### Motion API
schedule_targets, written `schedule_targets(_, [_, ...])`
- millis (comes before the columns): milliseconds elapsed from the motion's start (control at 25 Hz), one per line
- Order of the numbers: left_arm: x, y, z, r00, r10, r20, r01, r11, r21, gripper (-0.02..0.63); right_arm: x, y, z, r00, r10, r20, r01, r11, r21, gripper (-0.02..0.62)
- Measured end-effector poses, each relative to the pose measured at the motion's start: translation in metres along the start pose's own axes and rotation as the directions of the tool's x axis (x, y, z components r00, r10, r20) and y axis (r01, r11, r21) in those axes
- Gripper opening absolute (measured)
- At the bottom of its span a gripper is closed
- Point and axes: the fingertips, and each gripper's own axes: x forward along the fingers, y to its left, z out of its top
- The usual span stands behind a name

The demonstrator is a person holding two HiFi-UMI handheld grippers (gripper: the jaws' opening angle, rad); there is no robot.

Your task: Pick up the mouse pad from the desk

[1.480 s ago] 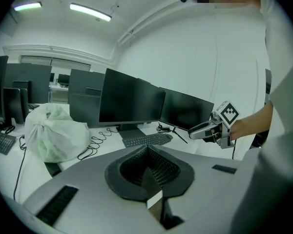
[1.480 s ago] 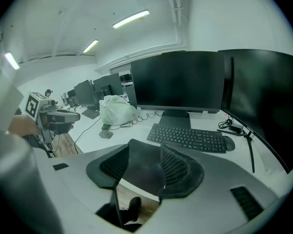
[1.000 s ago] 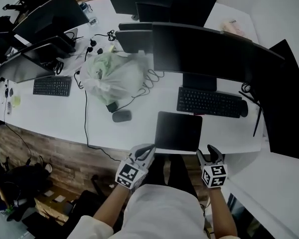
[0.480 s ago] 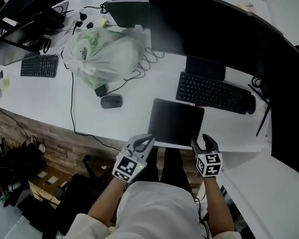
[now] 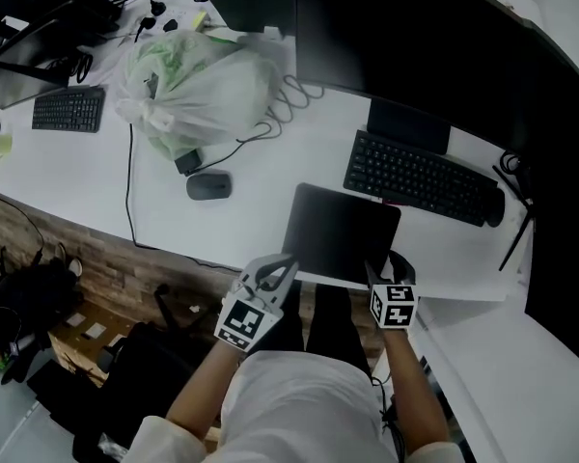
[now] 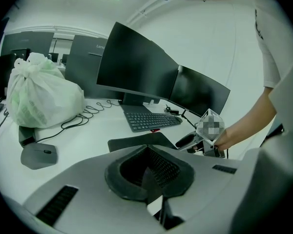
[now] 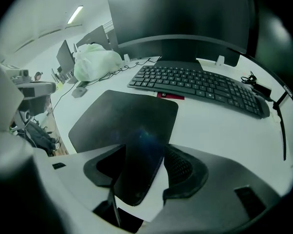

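The dark mouse pad [image 5: 343, 231] lies flat near the white desk's [image 5: 251, 220] front edge, in front of a black keyboard [image 5: 420, 177]. My right gripper [image 5: 384, 263] is at the pad's near right corner. In the right gripper view the mouse pad [image 7: 122, 116] runs back between the jaws of the right gripper [image 7: 144, 155], which have just been opening and stand wide, pads off it. My left gripper [image 5: 275, 270] hangs just off the desk edge by the pad's near left corner. In its own view the left gripper [image 6: 147, 152] is shut and holds nothing.
A grey mouse [image 5: 207, 185] and a full white plastic bag [image 5: 198, 85] with cables sit left of the pad. Large dark monitors [image 5: 405, 46] stand behind the keyboard. A second keyboard [image 5: 68, 109] is at far left. Below the edge are a wood panel and the person's legs.
Both grippers have come down and closer to the desk's front edge. The right gripper now sits over the pad's near right corner, its jaws wider apart.
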Motion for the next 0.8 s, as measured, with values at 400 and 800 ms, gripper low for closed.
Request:
schedule_targets(400, [-0.002, 0.008, -0.008, 1.0, 0.02, -0.01, -0.02, 1.0, -0.017, 0.015, 0.01, 0.0, -0.005, 0.997, -0.074, 0.017, 0.074, 0.997, 0.011, 0.265])
schedule_targets(800, [-0.01, 0.005, -0.004, 1.0, 0.023, -0.005, -0.023, 1.0, -0.007, 0.015, 0.011, 0.016, -0.004, 1.0, 0.001, 0.013, -0.001, 1.0, 0.001, 0.112])
